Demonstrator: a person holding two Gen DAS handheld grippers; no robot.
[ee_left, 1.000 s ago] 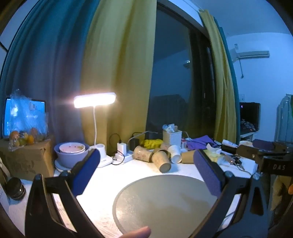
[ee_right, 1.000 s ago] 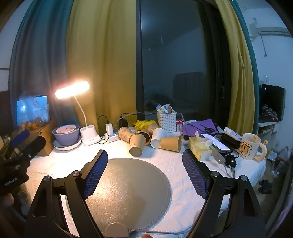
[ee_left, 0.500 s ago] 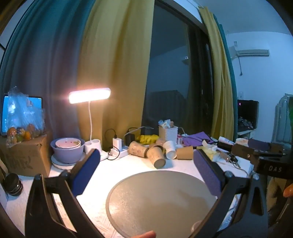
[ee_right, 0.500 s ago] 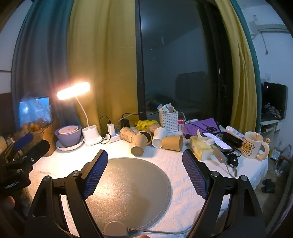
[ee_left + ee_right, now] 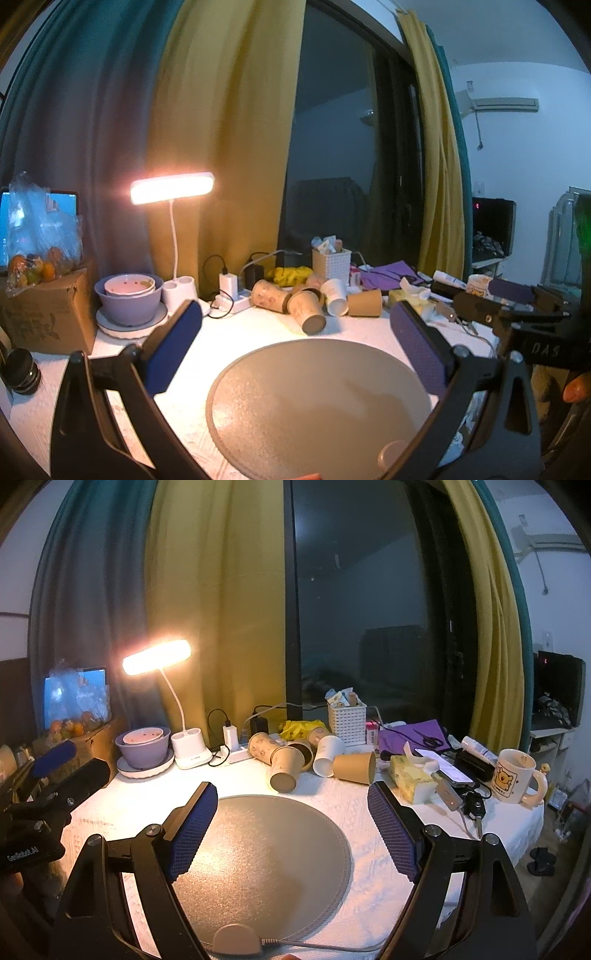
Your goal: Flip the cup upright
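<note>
Several paper cups lie tipped over in a heap at the back of the white table, beyond a round grey mat [image 5: 266, 856]. A patterned brown cup [image 5: 286, 768] lies with its base toward me, a white cup [image 5: 327, 760] and a plain brown cup [image 5: 354, 768] lie beside it. The heap also shows in the left wrist view [image 5: 306, 308]. My left gripper [image 5: 295, 347] is open and empty above the mat [image 5: 317, 406]. My right gripper [image 5: 291, 830] is open and empty, well short of the cups.
A lit desk lamp [image 5: 157, 657], a purple bowl [image 5: 144, 749] and a power strip [image 5: 236, 753] stand at the back left. A white basket [image 5: 347, 723], a tissue pack [image 5: 410, 775], keys [image 5: 474, 806] and a bear mug [image 5: 515, 781] are on the right. A cardboard box [image 5: 44, 314] sits far left.
Both grippers have drifted slightly back and up, so the cups look a little farther away. Both stay open and empty. Nothing on the table has moved.
</note>
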